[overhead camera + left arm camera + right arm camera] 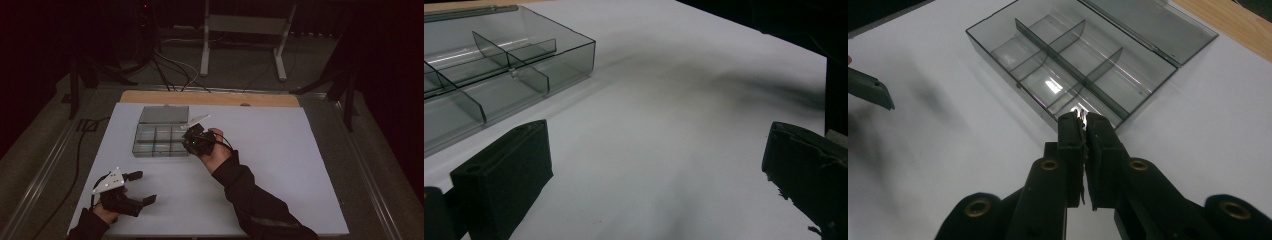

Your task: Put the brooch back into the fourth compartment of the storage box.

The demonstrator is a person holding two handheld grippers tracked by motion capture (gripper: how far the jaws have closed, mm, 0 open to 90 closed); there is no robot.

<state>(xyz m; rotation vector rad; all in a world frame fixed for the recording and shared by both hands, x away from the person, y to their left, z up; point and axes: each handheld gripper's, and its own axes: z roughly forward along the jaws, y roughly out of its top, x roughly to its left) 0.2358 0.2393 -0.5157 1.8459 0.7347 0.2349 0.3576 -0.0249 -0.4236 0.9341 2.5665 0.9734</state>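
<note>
Your right tool (1083, 120) is clenched on something tiny over the box (1068, 60); slacken early and it bounces out. Left tool (659, 165) sits released.

Right hand-held gripper (189, 134) at edge of clear divided box (159, 136); left hand-held gripper (141, 187) w/ jaws apart near table (280, 165) front.

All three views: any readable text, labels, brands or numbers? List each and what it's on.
None readable.
Clear compartment box: no print or label visible.
Left gripper and right gripper: no markings legible.
White table top: blank.
Dark background gear in the high view: too dim to tell.
</note>
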